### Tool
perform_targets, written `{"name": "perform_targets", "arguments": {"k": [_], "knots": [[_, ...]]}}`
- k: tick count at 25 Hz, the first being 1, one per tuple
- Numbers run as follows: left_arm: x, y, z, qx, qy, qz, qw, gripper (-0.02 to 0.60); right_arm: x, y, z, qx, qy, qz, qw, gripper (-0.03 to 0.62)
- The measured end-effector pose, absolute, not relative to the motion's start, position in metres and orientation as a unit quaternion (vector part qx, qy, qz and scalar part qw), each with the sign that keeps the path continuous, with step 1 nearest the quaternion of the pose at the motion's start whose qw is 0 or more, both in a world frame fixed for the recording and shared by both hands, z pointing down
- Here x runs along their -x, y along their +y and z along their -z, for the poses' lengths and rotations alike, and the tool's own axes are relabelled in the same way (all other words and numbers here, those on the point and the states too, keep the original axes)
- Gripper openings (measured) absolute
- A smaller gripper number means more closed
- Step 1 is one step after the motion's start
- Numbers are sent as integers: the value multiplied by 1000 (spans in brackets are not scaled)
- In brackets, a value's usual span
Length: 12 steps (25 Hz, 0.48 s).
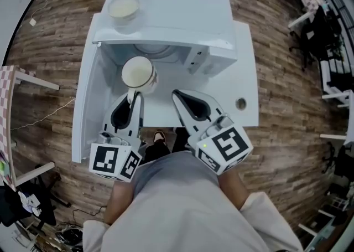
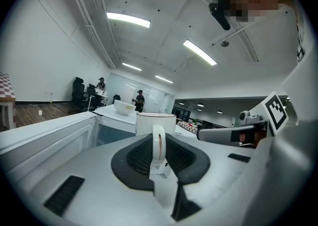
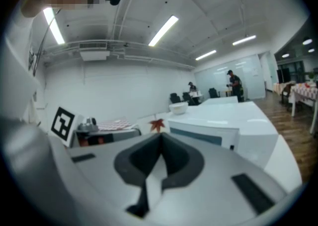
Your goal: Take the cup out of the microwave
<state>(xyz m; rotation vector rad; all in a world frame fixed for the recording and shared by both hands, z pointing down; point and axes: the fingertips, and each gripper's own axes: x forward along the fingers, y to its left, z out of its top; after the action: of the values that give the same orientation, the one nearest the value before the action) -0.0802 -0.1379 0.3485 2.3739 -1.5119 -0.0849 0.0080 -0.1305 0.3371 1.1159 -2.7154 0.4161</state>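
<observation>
A white cup hangs in the air at the mouth of the open white microwave. My left gripper is shut on its handle. In the left gripper view the handle stands upright between the dark jaws, with the cup's body just beyond them. My right gripper floats beside it to the right, in front of the microwave's control panel. Its jaws meet at the tips and nothing is between them.
The microwave door is swung open to the left of my left gripper. A cream bowl sits on top of the microwave. The microwave stands on a white table with a small round hole near its front right corner. Wooden floor lies all around.
</observation>
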Motion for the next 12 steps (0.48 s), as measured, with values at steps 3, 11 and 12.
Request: {"name": "perform_targets", "arguments": {"k": [3, 11, 12], "knots": [[82, -137, -344, -830, -533, 30, 161, 67, -9, -132, -336, -368, -914, -144, 94, 21], [90, -138, -341, -830, -532, 33, 163, 67, -3, -132, -332, -349, -921, -149, 93, 21], [89, -138, -340, -831, -532, 31, 160, 67, -4, -131, -331, -347, -921, -148, 93, 21]]}}
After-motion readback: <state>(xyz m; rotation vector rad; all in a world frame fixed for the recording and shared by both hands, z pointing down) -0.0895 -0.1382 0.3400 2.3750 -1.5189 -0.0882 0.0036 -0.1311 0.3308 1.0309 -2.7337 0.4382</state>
